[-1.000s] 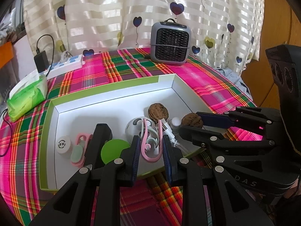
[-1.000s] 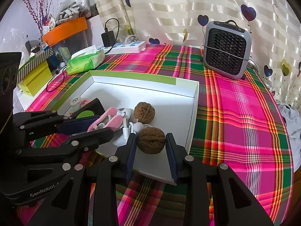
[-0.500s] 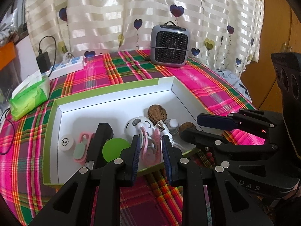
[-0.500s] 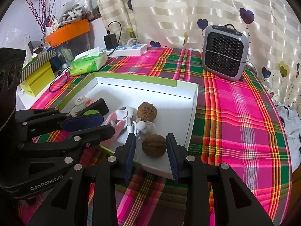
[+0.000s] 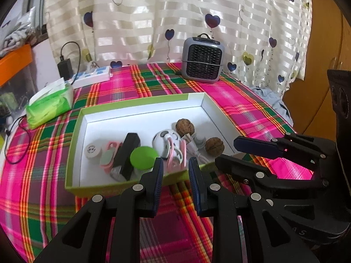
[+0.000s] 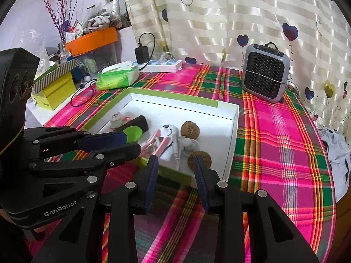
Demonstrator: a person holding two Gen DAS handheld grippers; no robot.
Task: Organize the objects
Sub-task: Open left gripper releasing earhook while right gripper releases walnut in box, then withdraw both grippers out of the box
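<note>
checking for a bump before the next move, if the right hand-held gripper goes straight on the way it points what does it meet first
Most likely the near green wall of the box, which crosses the gap of the open right hand-held gripper. If it passes above that wall, the nearer walnut by its right finger comes next; depth is hard to judge.

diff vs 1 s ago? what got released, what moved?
The right gripper let go of the near brown walnut, which now lies inside the white green-rimmed box. The left gripper let go of the pink looped clip, also in the box. Both pulled back over the near rim, open and empty. The far walnut, green round lid and grey heater stayed put.
</note>
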